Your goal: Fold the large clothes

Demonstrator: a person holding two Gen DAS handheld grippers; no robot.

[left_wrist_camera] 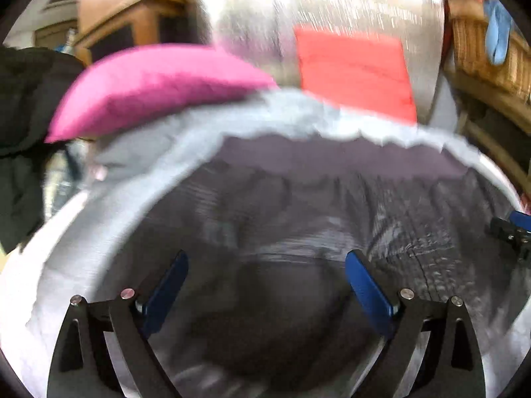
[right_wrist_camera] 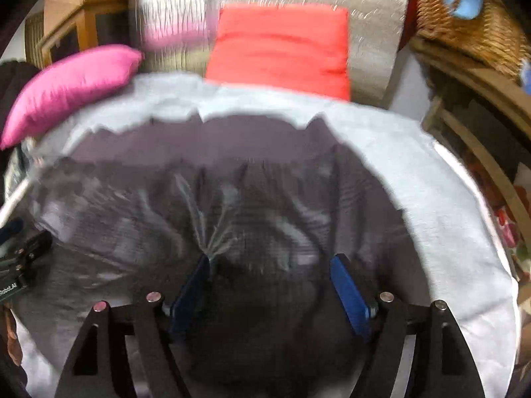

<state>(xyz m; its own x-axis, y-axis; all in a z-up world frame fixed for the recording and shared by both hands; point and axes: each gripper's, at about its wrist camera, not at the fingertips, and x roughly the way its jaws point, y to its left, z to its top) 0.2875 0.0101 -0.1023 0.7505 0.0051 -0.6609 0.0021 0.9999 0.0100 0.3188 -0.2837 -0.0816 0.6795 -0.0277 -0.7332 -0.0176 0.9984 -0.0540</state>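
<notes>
The left gripper [left_wrist_camera: 267, 265] is spread wide above the dark grey garment [left_wrist_camera: 332, 199], holding nothing. The right gripper [right_wrist_camera: 270, 270] is also parted, its left blue finger [right_wrist_camera: 194, 285] touching a pinched pucker of fabric. The garment lies spread on a pale sheet [right_wrist_camera: 431, 182], its far edge near a red cushion [right_wrist_camera: 282, 43] and pink cushion [right_wrist_camera: 73, 79]. Bare sheet borders the garment's right side.

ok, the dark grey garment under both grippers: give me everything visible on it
The dark grey garment looks like thin, slightly shiny woven fabric, creased with folds fanning toward the right gripper. Its far edge is a flatter matte band with a wavy outline. It lies spread on a pale grey sheet, short of the red cushion and pink cushion. Both the right and left gripper stand open over it; motion blur hides whether the fingers touch it.
</notes>
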